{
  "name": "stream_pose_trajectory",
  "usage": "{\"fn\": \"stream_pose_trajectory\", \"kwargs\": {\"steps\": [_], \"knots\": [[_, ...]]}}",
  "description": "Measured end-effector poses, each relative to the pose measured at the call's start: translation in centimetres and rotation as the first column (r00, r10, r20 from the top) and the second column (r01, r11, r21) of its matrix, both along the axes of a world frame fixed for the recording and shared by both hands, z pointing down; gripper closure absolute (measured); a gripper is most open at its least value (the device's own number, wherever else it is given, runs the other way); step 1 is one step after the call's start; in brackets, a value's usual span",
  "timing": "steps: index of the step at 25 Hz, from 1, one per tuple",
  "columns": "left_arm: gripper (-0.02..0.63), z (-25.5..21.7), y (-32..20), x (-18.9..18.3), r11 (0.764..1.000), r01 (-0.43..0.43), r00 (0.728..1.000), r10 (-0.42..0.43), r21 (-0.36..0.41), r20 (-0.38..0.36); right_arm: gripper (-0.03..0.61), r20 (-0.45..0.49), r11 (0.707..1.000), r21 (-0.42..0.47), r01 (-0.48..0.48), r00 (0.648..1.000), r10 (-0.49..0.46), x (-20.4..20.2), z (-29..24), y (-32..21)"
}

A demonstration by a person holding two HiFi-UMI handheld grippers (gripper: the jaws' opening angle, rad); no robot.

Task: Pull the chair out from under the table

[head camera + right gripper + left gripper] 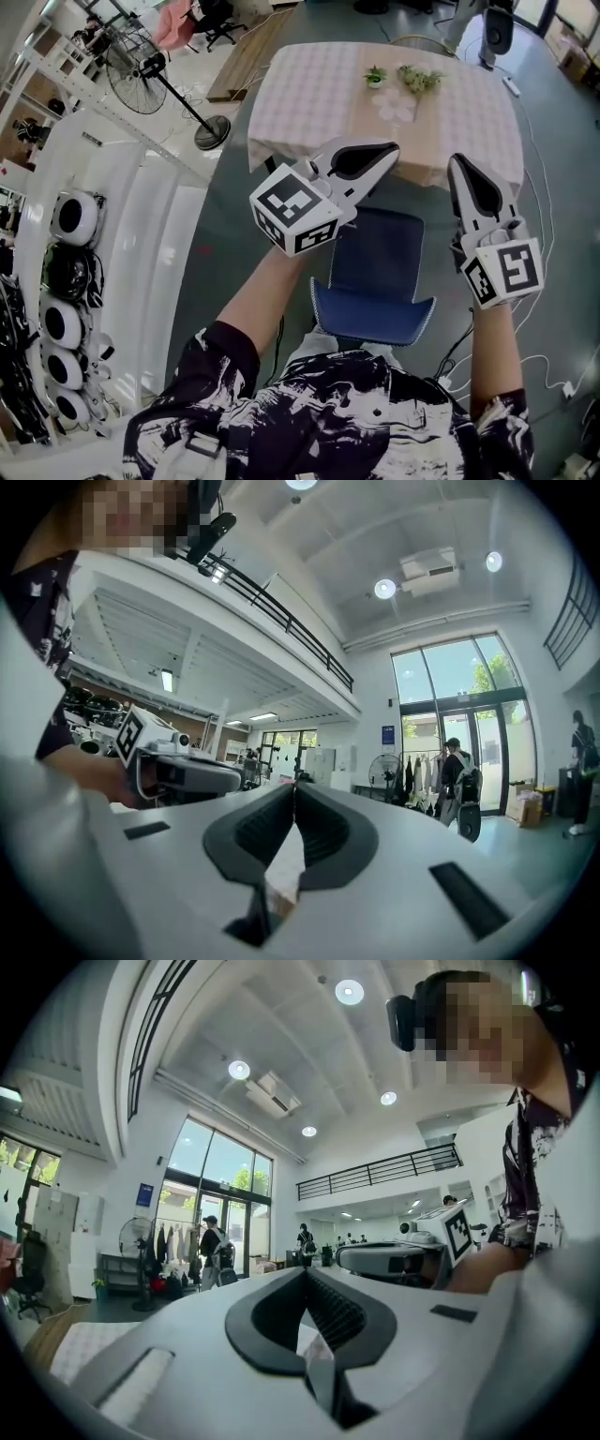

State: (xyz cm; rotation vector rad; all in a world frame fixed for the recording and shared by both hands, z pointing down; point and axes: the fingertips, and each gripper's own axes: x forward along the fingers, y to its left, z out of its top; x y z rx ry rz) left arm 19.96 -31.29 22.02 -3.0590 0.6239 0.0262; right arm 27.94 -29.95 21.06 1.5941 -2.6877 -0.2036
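A blue chair (380, 251) stands in front of me, its backrest (371, 317) nearest my body and the far end of its seat at the edge of the table (309, 94), which wears a pale checked cloth. My left gripper (389, 150) is held up above the chair's left side, jaws together with nothing between them. My right gripper (457, 164) hangs above the chair's right side, also shut and empty. Neither touches the chair. In the left gripper view the fingertips (305, 1271) meet; in the right gripper view the fingertips (295, 787) meet too.
Two small plants (375, 75) (419, 80) sit on the table. A standing fan (141, 70) is at the far left, a white shelf with round devices (75, 217) along the left wall. Cables lie on the floor at the right (553, 375).
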Motion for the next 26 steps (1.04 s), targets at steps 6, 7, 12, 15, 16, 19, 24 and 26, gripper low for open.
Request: {"fn": "stream_pose_trajectory", "kwargs": {"steps": [6, 7, 12, 15, 16, 19, 24, 26], "knots": [[0.607, -0.35, -0.53, 0.12, 1.000, 0.020, 1.000, -0.020, 0.002, -0.019, 0.572, 0.012, 1.000, -0.008, -0.014, 1.000, 0.014, 0.29, 0.06, -0.34], [0.607, -0.33, -0.59, 0.18, 1.000, 0.022, 1.000, -0.022, 0.001, -0.020, 0.572, 0.010, 1.000, -0.008, -0.017, 1.000, 0.017, 0.41, 0.17, -0.38], [0.608, -0.09, -0.38, 0.35, 0.999, 0.033, 0.999, -0.033, 0.002, -0.006, 0.574, 0.002, 0.999, -0.013, -0.040, 0.999, 0.040, 0.62, 0.16, -0.09], [0.609, 0.07, -0.28, 0.22, 0.999, 0.039, 0.999, -0.039, 0.007, -0.002, 0.574, 0.001, 0.999, -0.015, -0.043, 0.999, 0.043, 0.62, 0.32, 0.00], [0.609, 0.10, -0.37, 0.23, 0.999, 0.042, 0.999, -0.042, 0.009, -0.001, 0.574, -0.001, 0.999, -0.014, -0.045, 0.999, 0.045, 0.68, 0.34, -0.07], [0.609, 0.08, -0.73, 0.26, 0.998, 0.055, 0.998, -0.055, 0.011, -0.002, 0.574, -0.004, 0.999, -0.012, -0.049, 0.999, 0.049, 0.92, 0.37, -0.33], [0.610, 0.12, -0.67, -0.13, 0.997, 0.069, 0.998, -0.069, 0.017, -0.002, 0.574, -0.004, 0.999, -0.012, -0.051, 0.999, 0.051, 0.86, 0.58, -0.20], [0.611, 0.20, -0.62, -0.18, 0.997, 0.071, 0.997, -0.071, 0.019, 0.000, 0.574, -0.004, 0.999, -0.012, -0.051, 0.999, 0.051, 0.89, 0.73, -0.19]]}}
